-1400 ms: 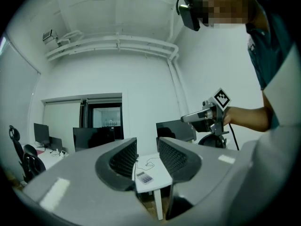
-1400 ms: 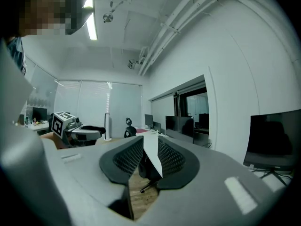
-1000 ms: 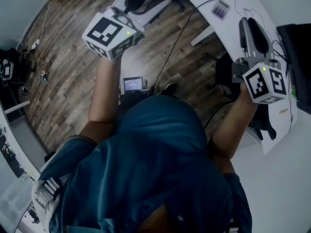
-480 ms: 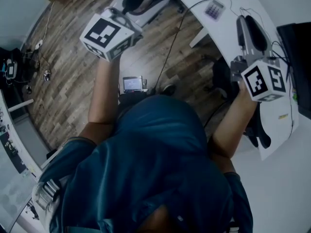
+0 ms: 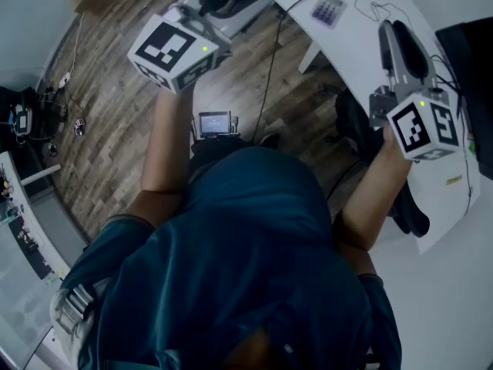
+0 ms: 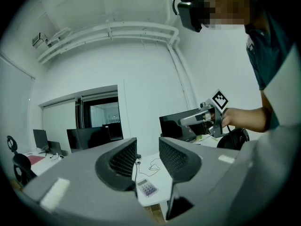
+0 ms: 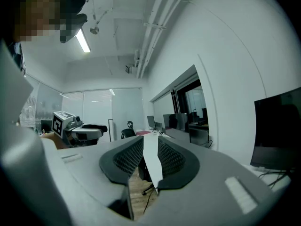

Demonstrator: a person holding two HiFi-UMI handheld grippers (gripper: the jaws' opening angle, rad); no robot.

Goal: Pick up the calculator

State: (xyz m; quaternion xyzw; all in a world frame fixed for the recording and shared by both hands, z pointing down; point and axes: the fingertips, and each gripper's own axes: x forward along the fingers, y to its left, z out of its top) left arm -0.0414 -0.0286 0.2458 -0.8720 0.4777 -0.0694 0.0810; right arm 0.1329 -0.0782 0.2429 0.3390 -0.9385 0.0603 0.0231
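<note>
Held left gripper and right gripper level, jaws parted and empty, well short of the calculator on the desk, likely lining up a reach.

A teal short-sleeved shirt is worn, its sleeves ending on the upper arms. A dark head-mounted unit is carried on the head. The left gripper and the right gripper are formed as smooth grey shells, each marked with small white rectangular labels. The jaws are lined with black pads textured in a fine grid. Each gripper is fitted with a white cube printed with black square markers, and a small green light is lit on it.
</note>
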